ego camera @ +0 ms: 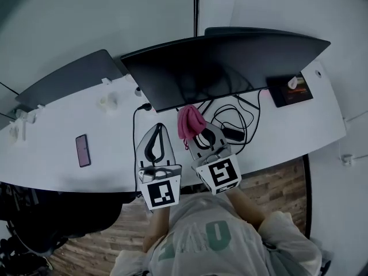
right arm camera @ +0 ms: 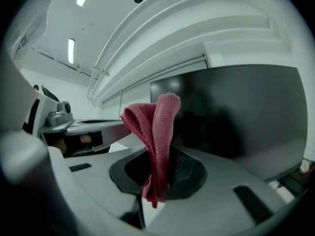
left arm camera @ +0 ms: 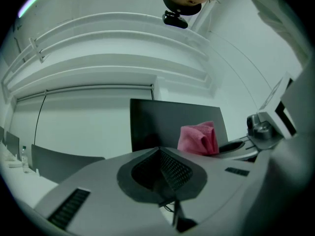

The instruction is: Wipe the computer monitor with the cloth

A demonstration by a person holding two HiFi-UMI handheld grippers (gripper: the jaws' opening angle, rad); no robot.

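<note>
A wide dark computer monitor (ego camera: 218, 62) stands at the back of the white desk (ego camera: 52, 165), its screen off. A pink cloth (ego camera: 191, 121) sticks up from my right gripper (ego camera: 197, 133), which is shut on it just below the monitor's lower edge. In the right gripper view the cloth (right arm camera: 157, 127) is pinched between the jaws of the right gripper (right arm camera: 158, 154), with the monitor (right arm camera: 236, 107) close behind. My left gripper (ego camera: 157, 130) is beside it on the left, shut with nothing in it. The left gripper view shows its jaws closed together at the left gripper (left arm camera: 159, 151), with the cloth (left arm camera: 198, 138) and monitor (left arm camera: 157, 119) beyond.
A second dark monitor (ego camera: 63, 79) stands at the left. A phone (ego camera: 83, 150) lies on the desk's left part. Black cables (ego camera: 233, 119) tangle under the main monitor. A small lit device (ego camera: 289, 89) sits at the right. Wooden floor (ego camera: 270, 183) shows past the desk's front edge.
</note>
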